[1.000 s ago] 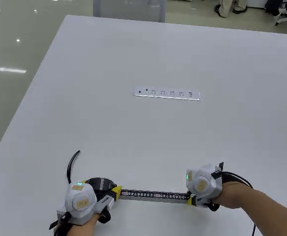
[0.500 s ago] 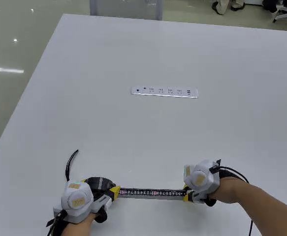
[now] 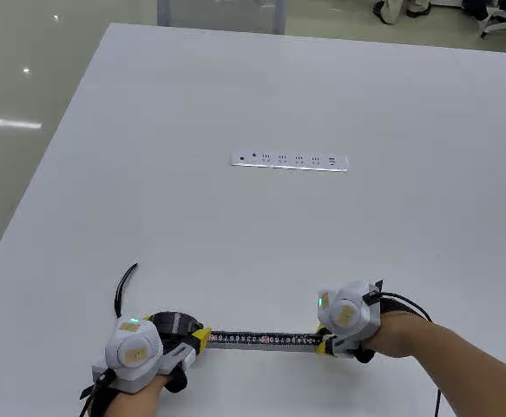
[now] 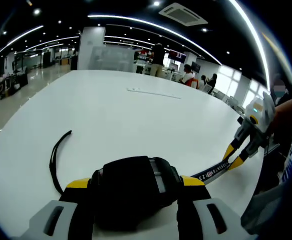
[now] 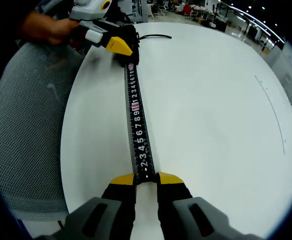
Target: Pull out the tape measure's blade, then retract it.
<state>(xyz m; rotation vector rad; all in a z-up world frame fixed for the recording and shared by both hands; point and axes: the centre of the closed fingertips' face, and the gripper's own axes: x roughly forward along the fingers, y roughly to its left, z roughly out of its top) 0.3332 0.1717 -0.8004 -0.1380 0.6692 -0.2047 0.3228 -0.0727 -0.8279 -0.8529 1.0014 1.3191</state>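
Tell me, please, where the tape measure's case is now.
In the head view the case sits near the front-left edge of the table, held in the left gripper, its blade stretching right.

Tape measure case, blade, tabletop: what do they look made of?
Tape measure case: matte black with a dull sheen, likely rubberised plastic.
Blade: thin dark strip with crisp white printed numerals, probably coated steel, though the look leaves that open.
Table: smooth, uniform white with no grain, so laminate or painted board.

I see a black rounded plastic tape measure case (image 4: 133, 187), its black metal blade (image 5: 137, 120) printed with white numerals, a red mark midway, yellow-tipped grey right gripper (image 5: 146, 177), plain white tabletop (image 3: 235, 243).
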